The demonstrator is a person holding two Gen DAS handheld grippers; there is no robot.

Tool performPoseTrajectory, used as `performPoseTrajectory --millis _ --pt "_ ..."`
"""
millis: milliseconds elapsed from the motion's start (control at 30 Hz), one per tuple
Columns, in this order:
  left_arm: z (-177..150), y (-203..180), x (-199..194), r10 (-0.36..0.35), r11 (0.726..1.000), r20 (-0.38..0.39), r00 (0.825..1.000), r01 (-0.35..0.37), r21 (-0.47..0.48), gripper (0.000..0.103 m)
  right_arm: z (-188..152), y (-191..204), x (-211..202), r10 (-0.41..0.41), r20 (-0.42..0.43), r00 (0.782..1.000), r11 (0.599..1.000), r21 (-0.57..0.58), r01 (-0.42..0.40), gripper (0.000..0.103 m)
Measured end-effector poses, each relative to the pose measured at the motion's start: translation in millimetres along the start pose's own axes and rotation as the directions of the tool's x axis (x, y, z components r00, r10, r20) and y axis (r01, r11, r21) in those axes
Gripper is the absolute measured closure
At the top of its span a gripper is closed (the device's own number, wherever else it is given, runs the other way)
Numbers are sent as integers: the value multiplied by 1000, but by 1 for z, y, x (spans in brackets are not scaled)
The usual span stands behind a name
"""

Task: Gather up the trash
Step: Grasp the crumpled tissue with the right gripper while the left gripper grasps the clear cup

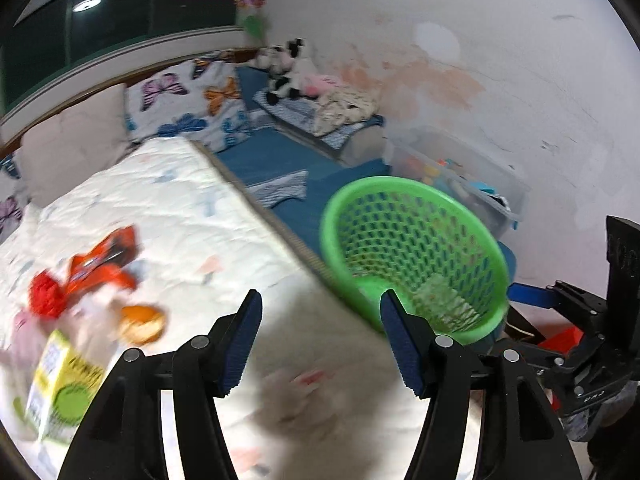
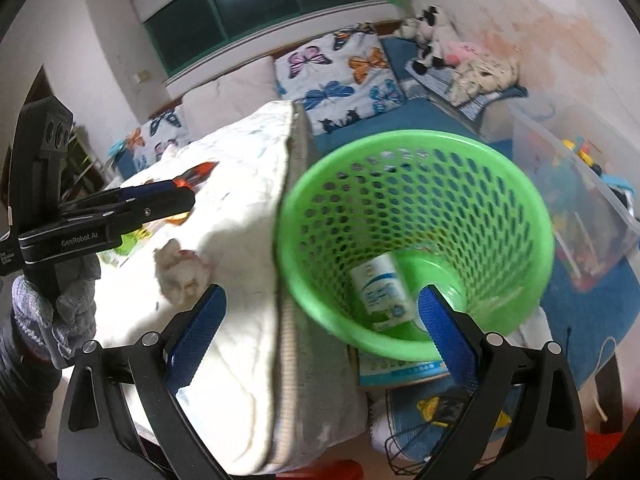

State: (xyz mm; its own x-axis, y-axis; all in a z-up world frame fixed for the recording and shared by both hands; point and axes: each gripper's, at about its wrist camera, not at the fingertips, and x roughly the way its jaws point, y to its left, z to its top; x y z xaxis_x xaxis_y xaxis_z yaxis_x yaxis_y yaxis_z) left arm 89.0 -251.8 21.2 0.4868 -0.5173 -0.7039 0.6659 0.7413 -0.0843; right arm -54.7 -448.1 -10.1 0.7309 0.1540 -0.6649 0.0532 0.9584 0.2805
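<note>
Trash (image 1: pixel 100 268) lies scattered on a white quilt (image 1: pixel 192 208) at the lower left of our left wrist view: an orange wrapper, a red crumpled piece (image 1: pixel 46 298), an orange peel (image 1: pixel 142 322) and a yellow-green carton (image 1: pixel 64 384), all blurred. A green mesh basket (image 2: pixel 416 232) sits just beside the quilt's edge, at the centre right of our right wrist view. We judge it stands there so that litter can be dropped in with a short reach. One white and blue carton (image 2: pixel 384 292) already lies at its bottom, and a flat blue and white box (image 2: pixel 400 372) shows under its rim.

Our left gripper (image 1: pixel 320 344) hangs low in its frame over bare quilt, fingers spread wide and holding nothing, pointing between the litter and the basket. In the right wrist view the same tool shows at the middle left, held in a grey gloved hand (image 2: pixel 60 312), reaching out over the quilt.

Our right gripper (image 2: pixel 320 332) is also spread wide and empty. Its left finger sits over the quilt and its right finger over the basket's near rim, so it looks down into the basket from above.

A small crumpled white scrap (image 2: pixel 180 276) lies on the quilt near that left finger.
</note>
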Motion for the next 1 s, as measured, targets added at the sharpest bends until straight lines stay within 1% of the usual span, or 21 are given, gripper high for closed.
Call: performPoseTrajectory --millis 100,267,400,500,733,867,1000 --pt "-12 20 -15 48 999 9 999 -48 -20 43 0 21 5 16 -5 1000 999 -38 -16 7" --pt "-34 51 -33 122 991 -2 993 -122 -55 43 0 47 17 44 -22 999 995 -86 -46 7" --pt "-50 77 -36 174 979 -31 984 -176 -102 41 0 65 27 68 -40 997 991 -114 -72 7" --pt "-62 91 -35 195 971 -57 979 -201 -132 39 -1 76 34 77 -50 996 987 -137 -83 7" --pt "-78 103 -21 200 965 -103 974 -215 -154 38 -1 94 50 94 -75 993 980 -169 -106 8" --pt "-80 108 -12 170 966 -113 979 -188 -177 36 -2 100 53 93 -79 993 977 -183 -106 9" --pt "-80 105 -7 153 970 -117 981 -172 -171 36 -3 101 56 91 -82 992 977 -185 -105 9"
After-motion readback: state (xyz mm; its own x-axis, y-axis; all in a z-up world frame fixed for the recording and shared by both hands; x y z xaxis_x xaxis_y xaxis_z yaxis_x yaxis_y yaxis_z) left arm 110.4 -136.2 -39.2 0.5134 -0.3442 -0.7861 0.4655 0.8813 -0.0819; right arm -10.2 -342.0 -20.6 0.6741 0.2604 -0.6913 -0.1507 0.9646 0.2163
